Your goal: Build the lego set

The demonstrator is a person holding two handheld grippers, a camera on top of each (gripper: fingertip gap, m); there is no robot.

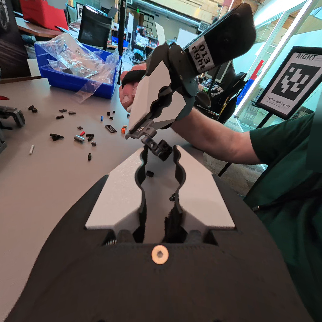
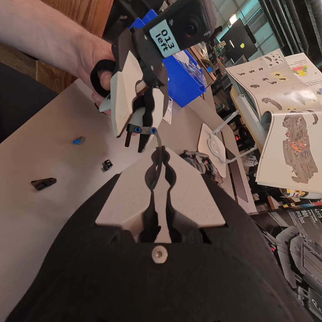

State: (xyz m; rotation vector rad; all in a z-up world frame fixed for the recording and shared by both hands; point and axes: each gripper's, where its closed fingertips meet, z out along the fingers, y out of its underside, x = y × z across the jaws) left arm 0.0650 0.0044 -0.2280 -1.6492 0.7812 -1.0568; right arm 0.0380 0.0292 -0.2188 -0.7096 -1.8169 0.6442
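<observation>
Gripping a grey lego piece (image 1: 142,133) above the table (image 1: 57,174), our right gripper (image 1: 139,132) pinches it at the fingertips. Our left gripper (image 1: 159,150) stands spread, with the piece's black end (image 1: 163,149) between its tips. Loose bricks (image 1: 83,135) and a blue bin (image 1: 73,81) lie beyond.

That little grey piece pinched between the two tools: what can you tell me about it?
The grey piece is a small plastic sub-assembly: a thin, flat grey part joined to a short grey connector with round holes, blue pins and a black block at its far end. It hangs tilted in the air above the table. The right gripper pinches its flat end with closed jaws; the left gripper brackets the black end, contact unclear.
</observation>
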